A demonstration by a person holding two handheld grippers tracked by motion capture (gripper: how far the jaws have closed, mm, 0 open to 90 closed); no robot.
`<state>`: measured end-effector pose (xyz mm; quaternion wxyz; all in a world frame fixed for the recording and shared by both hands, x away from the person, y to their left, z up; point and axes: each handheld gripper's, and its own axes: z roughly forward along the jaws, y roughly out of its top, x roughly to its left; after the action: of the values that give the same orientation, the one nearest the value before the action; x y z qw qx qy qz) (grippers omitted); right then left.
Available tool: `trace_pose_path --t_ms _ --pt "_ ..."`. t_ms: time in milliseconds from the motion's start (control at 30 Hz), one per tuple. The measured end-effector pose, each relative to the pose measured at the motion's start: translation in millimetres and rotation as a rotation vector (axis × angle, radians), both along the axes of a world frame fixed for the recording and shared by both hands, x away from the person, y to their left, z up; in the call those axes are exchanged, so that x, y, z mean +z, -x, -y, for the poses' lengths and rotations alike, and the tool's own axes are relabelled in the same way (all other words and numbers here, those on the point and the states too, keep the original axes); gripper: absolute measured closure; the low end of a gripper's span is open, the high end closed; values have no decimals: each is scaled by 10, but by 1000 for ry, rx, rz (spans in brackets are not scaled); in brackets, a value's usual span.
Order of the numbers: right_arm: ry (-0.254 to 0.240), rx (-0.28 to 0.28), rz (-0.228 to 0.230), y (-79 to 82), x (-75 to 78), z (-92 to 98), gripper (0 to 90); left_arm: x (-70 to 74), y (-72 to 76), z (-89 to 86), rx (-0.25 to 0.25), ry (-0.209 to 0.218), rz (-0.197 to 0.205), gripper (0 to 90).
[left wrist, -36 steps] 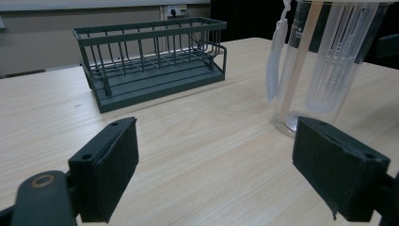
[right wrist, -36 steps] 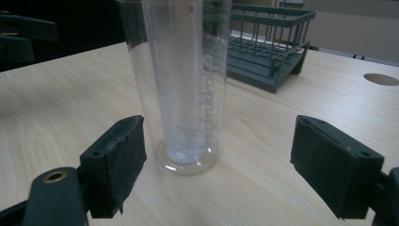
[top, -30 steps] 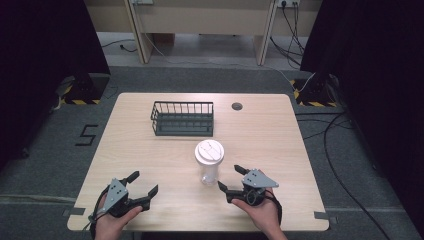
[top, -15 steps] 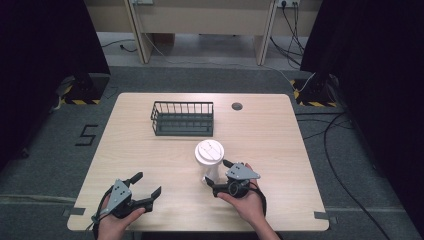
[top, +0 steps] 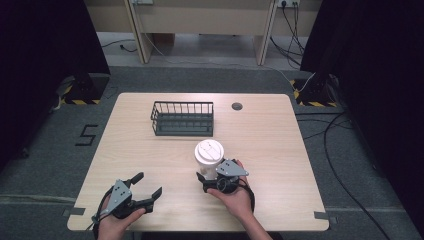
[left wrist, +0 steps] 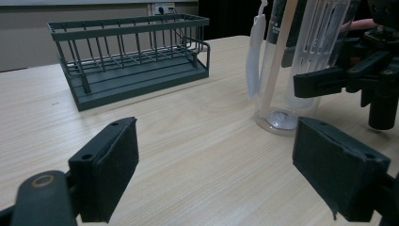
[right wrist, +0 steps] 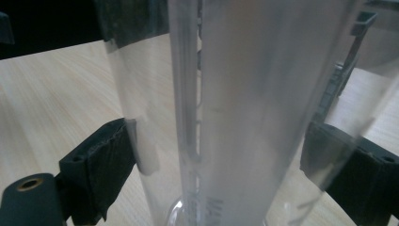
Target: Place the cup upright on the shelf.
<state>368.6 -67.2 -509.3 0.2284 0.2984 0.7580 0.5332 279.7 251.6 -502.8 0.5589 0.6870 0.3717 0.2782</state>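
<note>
A clear plastic tumbler with a white lid stands upright near the table's front middle. In the left gripper view the tumbler holds a straw and a slotted insert. My right gripper is open, one jaw on each side of the tumbler's lower body. In the right gripper view the tumbler stands between the wide-apart pads, and I cannot tell if they touch it. My left gripper rests open and empty at the front left, its pads facing the tumbler and the right gripper.
A dark wire basket stands empty behind the tumbler, toward the table's far middle; the left gripper view has the basket at upper left. A round cable hole lies at the far right of the wooden table.
The right gripper has slid left and forward until its jaws straddle the tumbler. The left gripper has barely shifted.
</note>
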Motion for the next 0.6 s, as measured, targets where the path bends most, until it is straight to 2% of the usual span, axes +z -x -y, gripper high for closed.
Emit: trace_pose_path --t_ms 233,600 --pt "-28 -21 20 -32 -36 -60 172 -2 4 3 -7 6 -2 145" --pt "-46 -20 33 -54 -65 -73 182 -8 -2 10 -11 8 -5 146"
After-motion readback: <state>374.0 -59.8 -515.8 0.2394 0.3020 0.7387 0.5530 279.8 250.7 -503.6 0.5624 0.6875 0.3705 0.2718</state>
